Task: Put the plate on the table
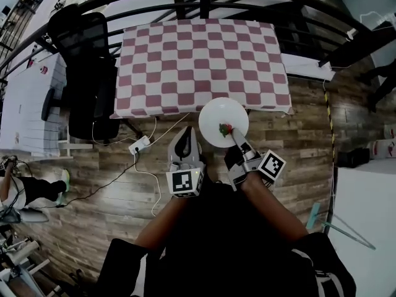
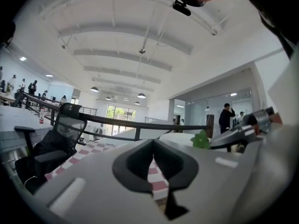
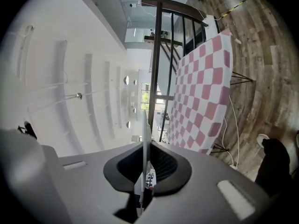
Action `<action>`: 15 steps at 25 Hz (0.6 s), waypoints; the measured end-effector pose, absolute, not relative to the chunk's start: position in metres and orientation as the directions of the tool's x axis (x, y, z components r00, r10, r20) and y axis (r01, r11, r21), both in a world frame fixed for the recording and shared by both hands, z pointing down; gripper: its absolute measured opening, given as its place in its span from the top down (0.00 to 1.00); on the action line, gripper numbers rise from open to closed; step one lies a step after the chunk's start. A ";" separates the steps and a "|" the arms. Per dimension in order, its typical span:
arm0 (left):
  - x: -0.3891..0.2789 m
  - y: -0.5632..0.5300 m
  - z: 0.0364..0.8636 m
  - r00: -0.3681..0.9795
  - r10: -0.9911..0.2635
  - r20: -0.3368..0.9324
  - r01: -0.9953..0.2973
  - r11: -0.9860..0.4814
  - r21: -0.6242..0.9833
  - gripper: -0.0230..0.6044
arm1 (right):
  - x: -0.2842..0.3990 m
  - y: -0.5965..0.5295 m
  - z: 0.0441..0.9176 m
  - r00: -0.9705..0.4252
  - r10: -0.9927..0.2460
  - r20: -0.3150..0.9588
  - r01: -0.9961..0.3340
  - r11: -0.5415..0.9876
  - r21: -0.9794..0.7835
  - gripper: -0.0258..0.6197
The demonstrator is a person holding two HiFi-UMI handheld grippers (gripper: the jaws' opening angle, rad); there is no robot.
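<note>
Head view: our right gripper (image 1: 237,140) clamps the near rim of the plate (image 1: 219,119). The plate juts ahead of the jaws, just short of the desk (image 1: 201,60), and both arms are roughly level. Left gripper view: our left gripper (image 2: 154,171) has its jaws together and empty, with the plate to their right. Right gripper view: the jaws pinch the plate, seen edge-on, with the desk ahead.

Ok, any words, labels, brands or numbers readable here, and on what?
No text can be read.
The left gripper and right gripper carry only black-and-white square markers, no letters.
The red label on the bottle at far left is too small to read.
</note>
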State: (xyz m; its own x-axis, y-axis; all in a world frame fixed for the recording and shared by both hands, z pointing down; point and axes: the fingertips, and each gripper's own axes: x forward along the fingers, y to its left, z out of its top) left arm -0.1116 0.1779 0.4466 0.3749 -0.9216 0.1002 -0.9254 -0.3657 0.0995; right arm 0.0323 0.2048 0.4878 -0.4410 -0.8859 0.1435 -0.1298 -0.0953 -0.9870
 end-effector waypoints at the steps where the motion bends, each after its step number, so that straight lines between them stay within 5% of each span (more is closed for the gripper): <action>1: -0.113 0.166 0.445 0.387 -0.917 0.096 -0.921 -0.378 0.099 0.95 | 0.030 0.192 0.486 -0.437 -0.889 0.137 -0.129 -0.088 -0.988 0.94; 15: -0.117 0.031 0.442 0.506 -0.859 0.079 -0.861 -0.497 0.112 0.95 | 0.032 0.074 0.488 -0.352 -0.922 0.162 -0.114 -0.129 -0.985 0.94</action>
State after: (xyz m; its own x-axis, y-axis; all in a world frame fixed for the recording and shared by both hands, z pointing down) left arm -0.1166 0.0310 0.4417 0.5058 -0.8590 0.0787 -0.8608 -0.4966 0.1116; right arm 0.0315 0.0741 0.4885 -0.3519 -0.9219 0.1618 -0.1144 -0.1293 -0.9850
